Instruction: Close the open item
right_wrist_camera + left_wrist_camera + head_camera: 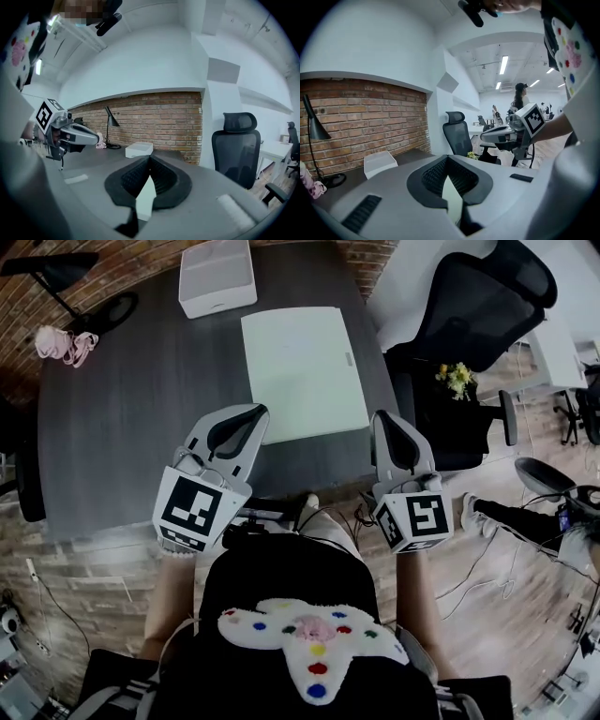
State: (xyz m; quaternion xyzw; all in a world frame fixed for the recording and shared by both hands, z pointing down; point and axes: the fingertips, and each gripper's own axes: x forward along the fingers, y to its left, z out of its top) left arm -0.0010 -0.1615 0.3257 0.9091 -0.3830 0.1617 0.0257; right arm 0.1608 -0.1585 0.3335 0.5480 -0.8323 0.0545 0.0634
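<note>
A pale green flat case lies on the dark grey table, its lid down flat and a small latch on its right edge. My left gripper hovers at the case's near left corner, jaws shut with nothing between them. My right gripper is beside the case's near right corner, over the table edge, also shut and empty. In the left gripper view the jaws meet, and a strip of the pale case shows below them. The right gripper view shows its jaws closed the same way.
A white box stands at the table's far edge, behind the case. A pink bundle and a black lamp base sit at the far left. A black office chair stands to the right of the table. Cables lie on the floor.
</note>
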